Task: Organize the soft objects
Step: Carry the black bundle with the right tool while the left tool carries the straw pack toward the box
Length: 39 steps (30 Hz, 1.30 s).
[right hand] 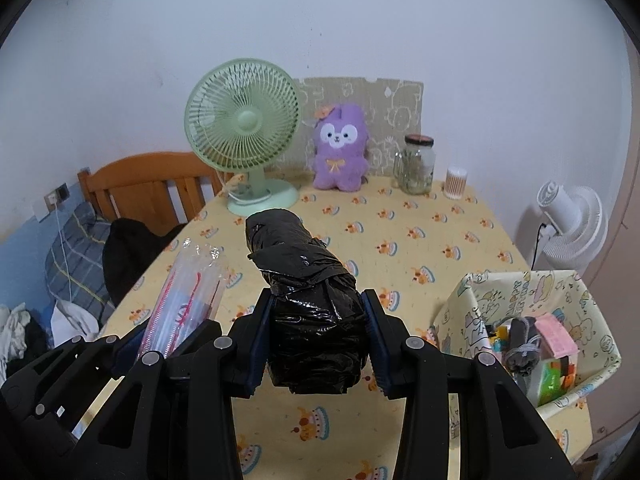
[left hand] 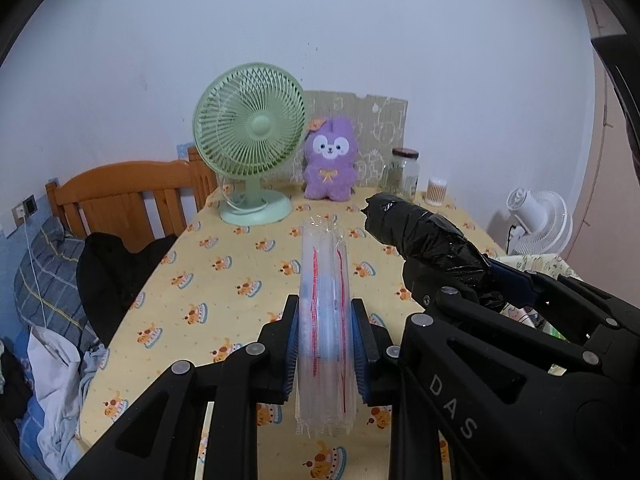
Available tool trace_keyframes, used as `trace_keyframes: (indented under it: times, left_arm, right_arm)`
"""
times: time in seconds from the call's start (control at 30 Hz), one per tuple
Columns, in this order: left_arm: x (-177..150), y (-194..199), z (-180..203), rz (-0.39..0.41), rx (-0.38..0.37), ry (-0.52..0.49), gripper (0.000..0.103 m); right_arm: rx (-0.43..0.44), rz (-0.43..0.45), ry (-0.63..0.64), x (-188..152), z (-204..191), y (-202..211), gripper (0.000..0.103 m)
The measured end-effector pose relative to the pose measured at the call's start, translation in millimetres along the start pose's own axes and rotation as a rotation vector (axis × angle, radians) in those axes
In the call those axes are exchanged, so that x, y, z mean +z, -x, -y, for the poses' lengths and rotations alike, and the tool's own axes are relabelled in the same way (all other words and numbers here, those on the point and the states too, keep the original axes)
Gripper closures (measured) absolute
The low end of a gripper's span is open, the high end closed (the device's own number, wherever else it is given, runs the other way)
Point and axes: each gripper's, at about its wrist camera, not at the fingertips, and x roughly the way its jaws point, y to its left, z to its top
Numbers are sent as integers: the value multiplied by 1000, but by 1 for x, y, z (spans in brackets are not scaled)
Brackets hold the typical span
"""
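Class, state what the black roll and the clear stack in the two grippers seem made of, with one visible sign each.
Black wrapped roll: thin glossy plastic film, likely; crinkled, with shiny highlights.
Clear stack with red lines: transparent plastic, probably bags; table pattern shows through.

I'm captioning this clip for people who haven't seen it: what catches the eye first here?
The two held bundles: the left gripper clamps a clear roll of plastic bags, the right gripper a black roll of bags, both above the yellow tablecloth. Behind them, at the wall, a green fan stands left of a purple plush toy.
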Motion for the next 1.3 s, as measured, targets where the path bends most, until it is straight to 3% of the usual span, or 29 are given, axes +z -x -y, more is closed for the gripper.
trace_keyframes:
  times: [0.67, 1.3]
  left_arm:
    - [11, 25, 20, 60, -27, 22, 80]
    - [23, 21, 80, 60, -46, -31, 79]
  right_arm:
    - [-21, 61, 3, 14, 17, 37, 57]
    - [-28, 84, -68, 16, 80, 48, 57]
